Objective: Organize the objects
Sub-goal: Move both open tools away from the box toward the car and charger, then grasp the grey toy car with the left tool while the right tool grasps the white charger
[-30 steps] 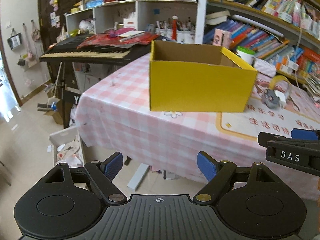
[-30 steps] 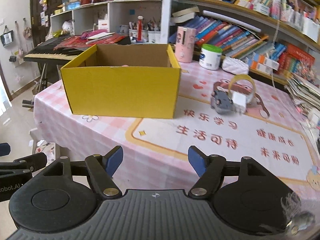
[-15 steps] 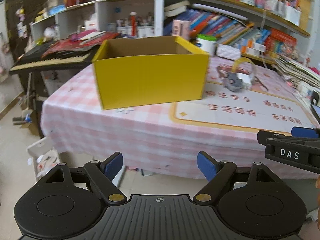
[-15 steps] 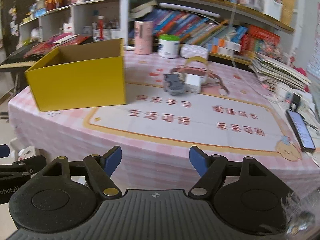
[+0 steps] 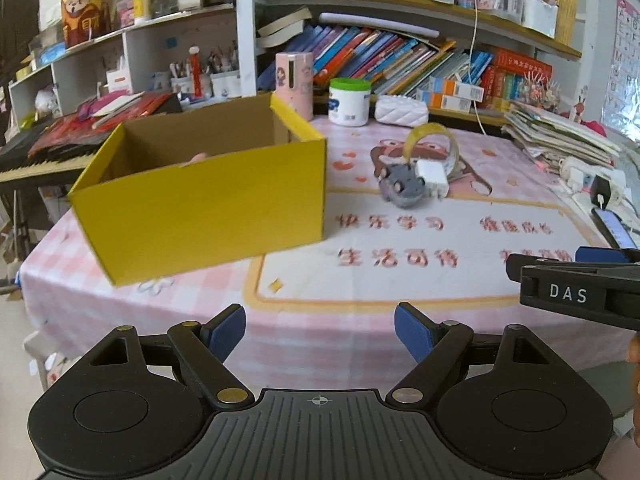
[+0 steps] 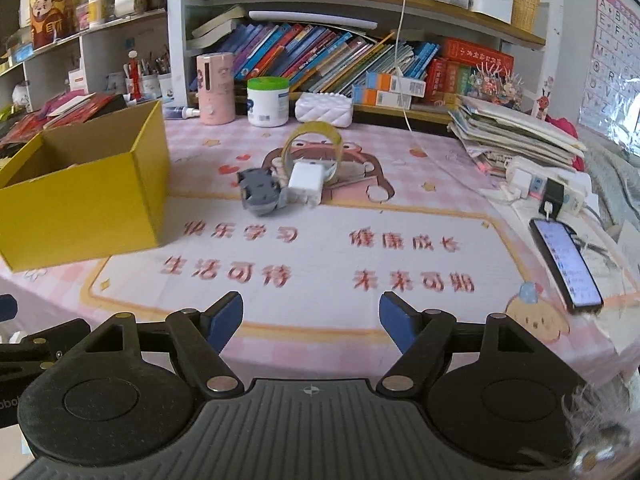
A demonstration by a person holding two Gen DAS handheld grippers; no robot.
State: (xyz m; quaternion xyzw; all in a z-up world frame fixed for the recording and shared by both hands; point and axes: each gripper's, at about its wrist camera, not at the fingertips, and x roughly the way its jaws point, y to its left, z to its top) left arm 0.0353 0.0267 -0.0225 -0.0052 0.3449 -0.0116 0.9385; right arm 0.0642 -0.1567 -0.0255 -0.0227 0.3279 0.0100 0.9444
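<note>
Three small things are clustered just right of the yellow box [image 6: 80, 196] on the pink tablecloth [image 6: 320, 248]: a grey toy [image 6: 260, 192], a white charger [image 6: 306, 180] touching it, and a tape roll [image 6: 314, 140] standing on edge behind both. The cluster lies ahead of the right gripper [image 6: 311, 318], slightly left of its centreline; from the left gripper [image 5: 320, 330] it is ahead and to the right. The right hand is judged nearer. The toy's long axis cannot be told. Both grippers are seen with jaws apart, nothing between them. Something pale pink is glimpsed inside the box.

The yellow box [image 6: 80, 196] is cut off at left (its contents mostly hidden).
</note>
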